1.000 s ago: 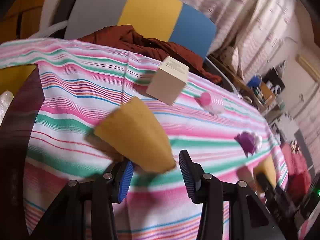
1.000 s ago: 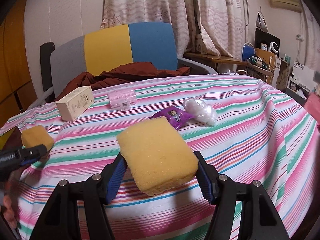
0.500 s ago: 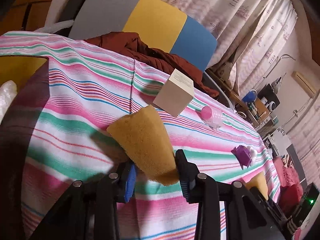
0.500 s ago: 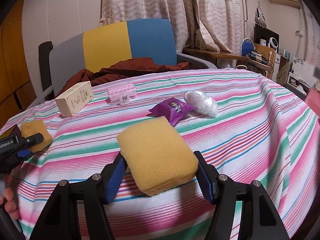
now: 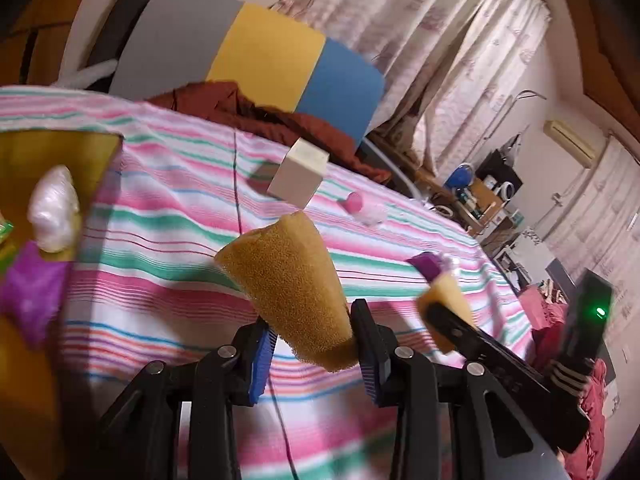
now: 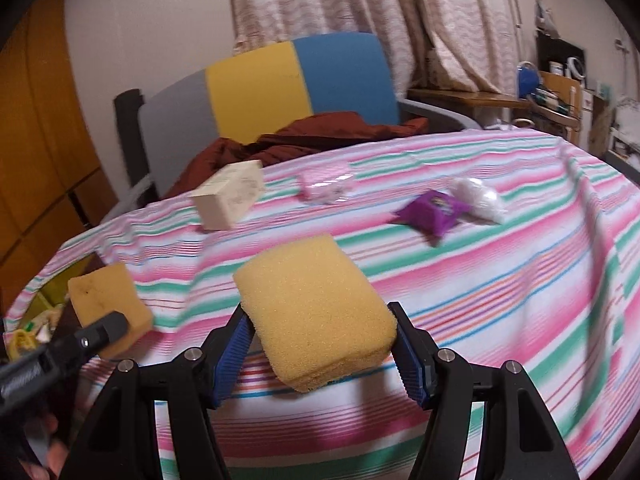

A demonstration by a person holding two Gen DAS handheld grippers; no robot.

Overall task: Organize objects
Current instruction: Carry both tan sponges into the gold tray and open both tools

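My left gripper (image 5: 314,354) is shut on a brownish-yellow sponge (image 5: 290,290) and holds it above the striped tablecloth (image 5: 168,216). My right gripper (image 6: 320,356) is shut on a lighter yellow sponge (image 6: 314,314), also lifted off the table. In the right wrist view the left sponge (image 6: 106,300) shows at the lower left near the table edge. In the left wrist view the right sponge (image 5: 446,296) shows at the right. A yellow box (image 5: 96,160) at the left holds a white bag (image 5: 54,212) and a purple packet (image 5: 30,290).
On the table lie a cream box (image 6: 230,198), a pink clear item (image 6: 326,184), a purple packet (image 6: 434,210) and a white plastic bag (image 6: 478,198). A grey, yellow and blue chair (image 6: 264,84) with a brown cloth (image 6: 332,132) stands behind.
My left gripper closed on its sponge and lifted it off the cloth toward the yellow box. My right gripper carried its sponge leftward, closer to the left gripper.
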